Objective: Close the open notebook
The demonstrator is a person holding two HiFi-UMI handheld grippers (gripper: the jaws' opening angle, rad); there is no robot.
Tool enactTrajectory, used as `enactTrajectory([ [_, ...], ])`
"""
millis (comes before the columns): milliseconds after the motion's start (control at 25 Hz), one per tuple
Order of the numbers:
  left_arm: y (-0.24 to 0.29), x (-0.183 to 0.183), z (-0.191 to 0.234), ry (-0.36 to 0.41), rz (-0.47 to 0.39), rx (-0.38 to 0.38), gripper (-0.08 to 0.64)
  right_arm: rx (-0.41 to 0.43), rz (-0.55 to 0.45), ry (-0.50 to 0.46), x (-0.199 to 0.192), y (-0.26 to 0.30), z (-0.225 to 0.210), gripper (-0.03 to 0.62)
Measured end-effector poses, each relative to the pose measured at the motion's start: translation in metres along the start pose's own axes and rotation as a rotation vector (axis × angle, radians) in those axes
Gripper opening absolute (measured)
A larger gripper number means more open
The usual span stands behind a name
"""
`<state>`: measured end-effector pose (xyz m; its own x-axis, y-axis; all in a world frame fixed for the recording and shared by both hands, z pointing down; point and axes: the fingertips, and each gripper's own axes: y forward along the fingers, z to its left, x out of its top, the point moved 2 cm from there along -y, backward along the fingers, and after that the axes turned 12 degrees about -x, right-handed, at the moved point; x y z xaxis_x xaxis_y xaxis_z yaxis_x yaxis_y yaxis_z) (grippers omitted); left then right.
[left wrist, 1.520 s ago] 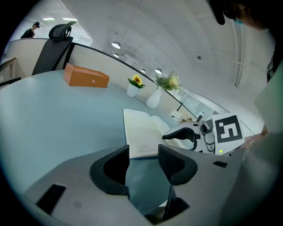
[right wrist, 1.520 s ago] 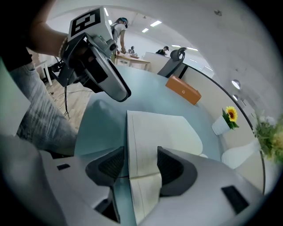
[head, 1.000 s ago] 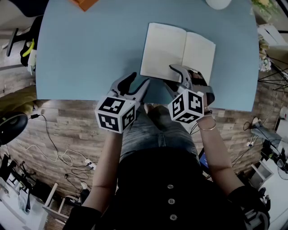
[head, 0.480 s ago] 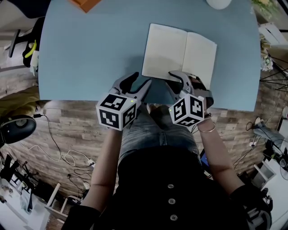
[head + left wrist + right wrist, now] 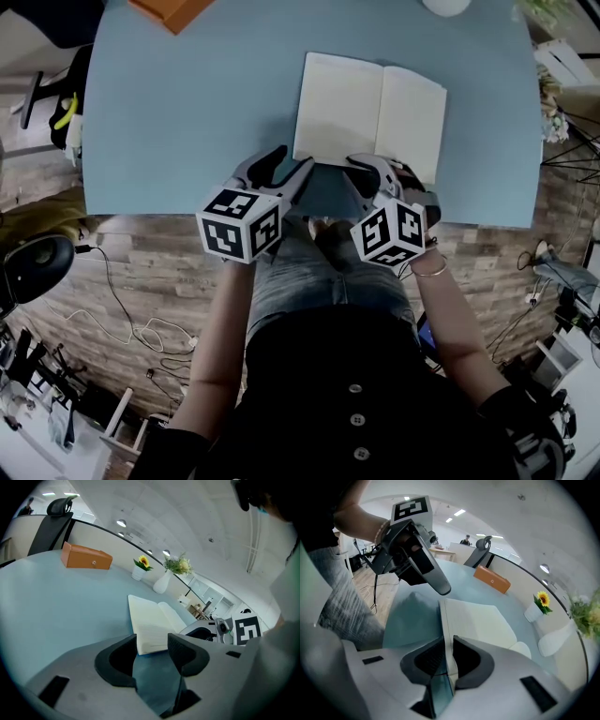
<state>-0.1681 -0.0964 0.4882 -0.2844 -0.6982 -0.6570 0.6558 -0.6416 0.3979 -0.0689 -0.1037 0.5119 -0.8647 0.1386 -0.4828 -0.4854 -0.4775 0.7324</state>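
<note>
The open notebook point(image 5: 370, 112) lies flat with blank cream pages up on the blue table point(image 5: 187, 112), near the front edge. My right gripper point(image 5: 368, 173) is at the notebook's near edge, about at the spine. In the right gripper view, the jaws of this gripper point(image 5: 447, 653) are closed down to a thin slit, with the notebook's edge point(image 5: 473, 620) caught between them. My left gripper point(image 5: 291, 164) hovers open just left of the notebook's near left corner. The left gripper view shows that gripper point(image 5: 152, 653) with wide jaws that hold nothing, and the notebook point(image 5: 152, 623) lies beyond them.
An orange box point(image 5: 169, 9) sits at the table's far left. A small white pot with a sunflower point(image 5: 140, 569) and a white vase point(image 5: 161, 581) stand at the far edge. The table's front edge point(image 5: 187, 208) runs just under both grippers, above the person's lap.
The right gripper has drawn back from over the right page to the notebook's near edge and closed on it. The left gripper has shifted only slightly.
</note>
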Motion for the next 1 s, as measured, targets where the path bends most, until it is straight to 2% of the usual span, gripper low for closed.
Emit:
enactTrajectory([
  [240,0.004,0.004,0.002,-0.023,-0.002,-0.014,0.201,-0.001,-0.012,0.040,0.001,-0.004,-0.002,0.052],
  [600,0.009,0.004,0.008,-0.162,-0.044,-0.081,0.201,-0.012,-0.035,0.102,0.006,-0.010,-0.006,0.044],
  [840,0.010,0.008,0.004,-0.168,-0.047,-0.115,0.198,-0.029,-0.040,0.144,0.009,-0.016,-0.008,0.040],
  [1000,0.012,0.011,-0.001,-0.157,-0.044,-0.143,0.160,-0.042,-0.042,0.168,0.010,-0.018,-0.010,0.038],
])
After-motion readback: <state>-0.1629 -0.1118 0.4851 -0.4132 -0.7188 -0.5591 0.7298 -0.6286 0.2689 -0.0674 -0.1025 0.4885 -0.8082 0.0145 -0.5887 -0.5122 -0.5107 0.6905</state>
